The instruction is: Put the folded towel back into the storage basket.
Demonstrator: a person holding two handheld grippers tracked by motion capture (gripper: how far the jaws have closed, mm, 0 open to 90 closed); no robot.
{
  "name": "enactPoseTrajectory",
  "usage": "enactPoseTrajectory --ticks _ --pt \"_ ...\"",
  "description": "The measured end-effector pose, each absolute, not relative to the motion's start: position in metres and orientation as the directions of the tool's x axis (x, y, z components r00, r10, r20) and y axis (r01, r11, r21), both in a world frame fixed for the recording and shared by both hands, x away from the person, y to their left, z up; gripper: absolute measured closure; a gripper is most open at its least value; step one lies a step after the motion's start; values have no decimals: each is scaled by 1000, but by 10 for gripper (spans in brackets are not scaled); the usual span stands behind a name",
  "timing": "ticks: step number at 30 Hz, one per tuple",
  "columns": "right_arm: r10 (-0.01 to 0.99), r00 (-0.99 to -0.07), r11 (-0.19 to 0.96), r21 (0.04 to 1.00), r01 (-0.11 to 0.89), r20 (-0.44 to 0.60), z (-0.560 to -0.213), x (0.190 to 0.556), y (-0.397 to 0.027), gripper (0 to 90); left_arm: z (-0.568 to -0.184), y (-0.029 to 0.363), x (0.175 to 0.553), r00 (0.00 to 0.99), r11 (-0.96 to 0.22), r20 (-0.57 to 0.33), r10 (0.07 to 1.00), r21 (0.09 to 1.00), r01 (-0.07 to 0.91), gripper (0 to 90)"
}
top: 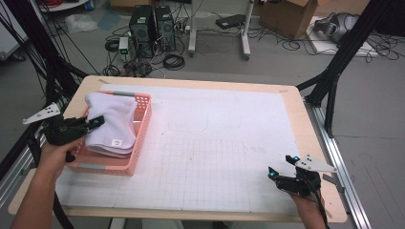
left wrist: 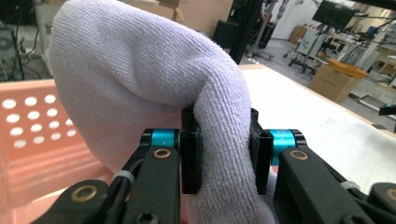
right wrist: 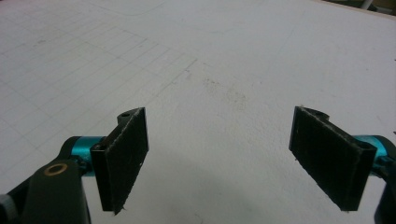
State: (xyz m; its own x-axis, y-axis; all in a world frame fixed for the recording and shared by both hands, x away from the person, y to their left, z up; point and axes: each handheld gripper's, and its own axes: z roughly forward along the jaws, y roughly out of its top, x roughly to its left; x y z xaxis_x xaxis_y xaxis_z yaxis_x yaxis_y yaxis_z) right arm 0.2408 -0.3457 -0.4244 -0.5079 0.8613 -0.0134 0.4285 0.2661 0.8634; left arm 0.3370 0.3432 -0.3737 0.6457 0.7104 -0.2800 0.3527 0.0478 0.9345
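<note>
A soft towel is pinched at a fold while it lies in the basket.

The table point(top: 229, 143) carries a pink basket point(top: 143, 114) at its left, in which a white towel point(top: 112, 124) is heaped; the cloth is judged light, limp and prone to sag, so a bunched fold is best gripped. The left gripper point(left wrist: 226, 149) is clamped on such a fold. The right gripper point(right wrist: 219, 158) is held spread wide over the bare mat.

right tool point(right wrist: 219, 158) spread wide above gridded mat point(right wrist: 196, 60).
</note>
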Motion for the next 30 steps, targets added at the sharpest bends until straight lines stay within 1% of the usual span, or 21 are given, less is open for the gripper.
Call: enactPoseTrajectory --ticks 2,4,5,7,8,10,11,14,18,23,27,28,29,30 --pt "861 -508 266 864 428 -14 -425 241 -346 186 -373 344 338 631 35 -292 719 921 387 703" --pt "860 -510 264 863 430 -9 -425 241 -345 186 -372 345 338 618 18 -283 734 917 399 684" --pt "859 -512 266 864 428 -11 -425 241 -344 187 -372 346 338 607 26 -294 739 912 410 654" --pt "859 -512 266 864 427 -11 -425 241 -344 186 -372 347 338 589 40 -305 748 907 419 534" --pt "859 -513 266 864 427 -11 -424 242 -344 186 -370 352 338 538 62 -312 783 900 433 474" --pt "859 -512 265 864 429 -9 -425 241 -344 186 -367 356 336 477 90 -314 821 896 435 371" --pt "857 -515 266 865 426 -11 -425 242 -344 186 -364 360 334 457 104 -310 834 901 421 344" --pt "856 -517 268 865 424 -11 -424 242 -342 187 -354 366 327 409 122 -275 870 924 362 341" --pt "853 -522 273 865 421 -15 -424 243 -340 186 -346 362 322 409 101 -253 877 928 357 333" --pt "853 -521 269 867 419 -13 -423 242 -341 187 -355 346 324 423 18 -220 879 902 432 335" --pt "856 -517 264 869 419 -11 -422 241 -343 186 -366 333 332 405 -21 -211 889 867 499 337" --pt "857 -516 262 869 420 -9 -421 240 -343 187 -366 333 332 405 -21 -211 889 867 499 337" --pt "858 -514 257 871 420 -5 -421 240 -344 186 -366 326 336 394 -54 -192 899 844 534 341" --pt "858 -514 260 872 414 -11 -421 240 -345 186 -366 323 338 384 -58 -184 905 840 540 341"
